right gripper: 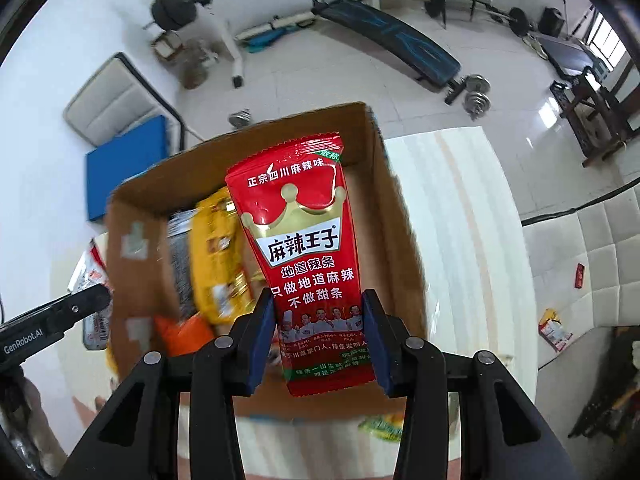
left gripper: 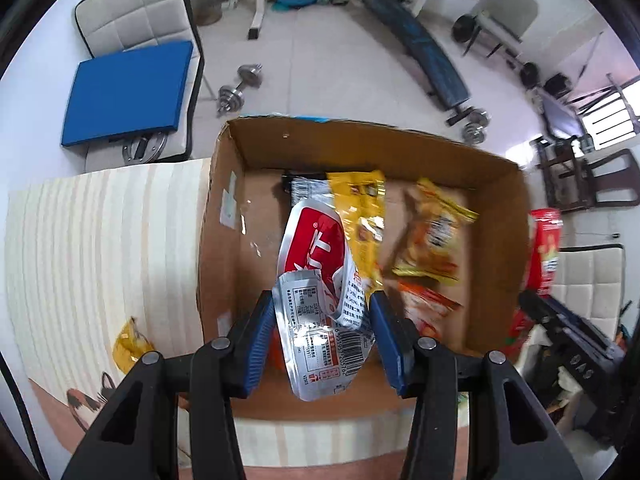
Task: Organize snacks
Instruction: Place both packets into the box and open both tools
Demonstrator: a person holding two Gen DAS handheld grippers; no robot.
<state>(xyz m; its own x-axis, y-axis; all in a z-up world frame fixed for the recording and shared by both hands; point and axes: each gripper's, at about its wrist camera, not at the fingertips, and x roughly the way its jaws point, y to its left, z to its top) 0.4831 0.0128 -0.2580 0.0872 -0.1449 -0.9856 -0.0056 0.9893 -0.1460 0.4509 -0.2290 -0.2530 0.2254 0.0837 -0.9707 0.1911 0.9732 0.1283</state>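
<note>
My left gripper [left gripper: 322, 312] is shut on a crumpled silver and red snack packet [left gripper: 320, 280], which hangs over the open cardboard box [left gripper: 224, 240]. Inside the box lie a yellow packet [left gripper: 362, 216], an orange-yellow packet [left gripper: 434, 236] and an orange one [left gripper: 428, 304]. My right gripper [right gripper: 318, 312] is shut on a red spicy-strip packet [right gripper: 304, 248] with a gold crown, held above the same cardboard box [right gripper: 132, 280]. The yellow packet [right gripper: 218, 256] shows in the box there too. The left gripper's body [right gripper: 56, 320] with its silver packet [right gripper: 92, 280] appears at the left edge of the right wrist view.
The box stands on a pale striped table [left gripper: 100, 240]. A yellow packet [left gripper: 130, 344] lies on the table left of the box, a green one [right gripper: 384, 426] near its front edge. White chairs [left gripper: 136, 12], a blue pad [left gripper: 128, 92], dumbbells [left gripper: 238, 88] and a weight bench [left gripper: 420, 44] fill the floor behind.
</note>
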